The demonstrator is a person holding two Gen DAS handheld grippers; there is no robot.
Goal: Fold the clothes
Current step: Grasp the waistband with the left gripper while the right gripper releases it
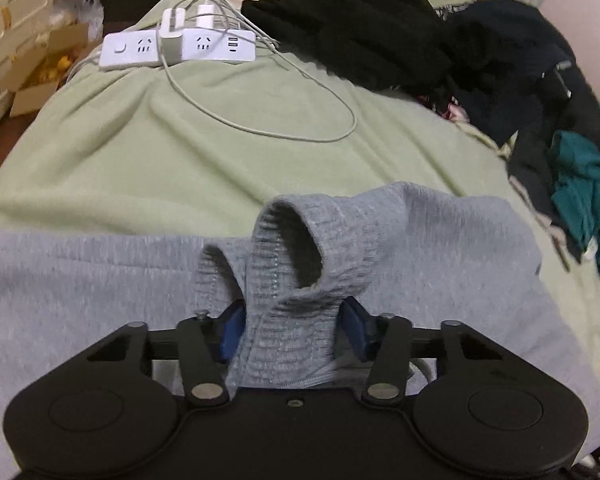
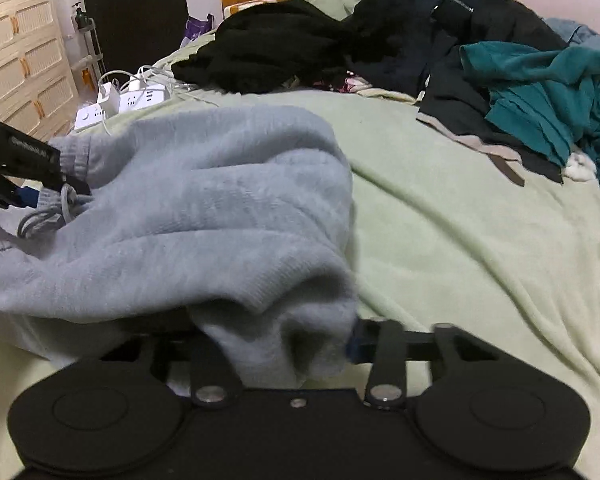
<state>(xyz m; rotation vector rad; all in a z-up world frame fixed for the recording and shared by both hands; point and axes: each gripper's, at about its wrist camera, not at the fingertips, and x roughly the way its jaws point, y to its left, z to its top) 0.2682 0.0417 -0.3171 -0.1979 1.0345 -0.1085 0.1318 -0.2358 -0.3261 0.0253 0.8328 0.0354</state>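
Note:
A grey knit garment lies bunched on the pale green bedcover. Its ribbed band loops up in front of my left gripper, whose blue pads press on the band from both sides. In the right wrist view the same grey garment is heaped at the left, and a fold of it is pinched in my right gripper. There one blue pad shows against the cloth; the other is hidden under it. The left gripper appears at the far left, next to a grey drawstring.
A white power strip with plugs and a looping cable lies on the bedcover beyond the garment. A heap of black clothes and a teal garment fill the far right. Cream drawers stand left of the bed.

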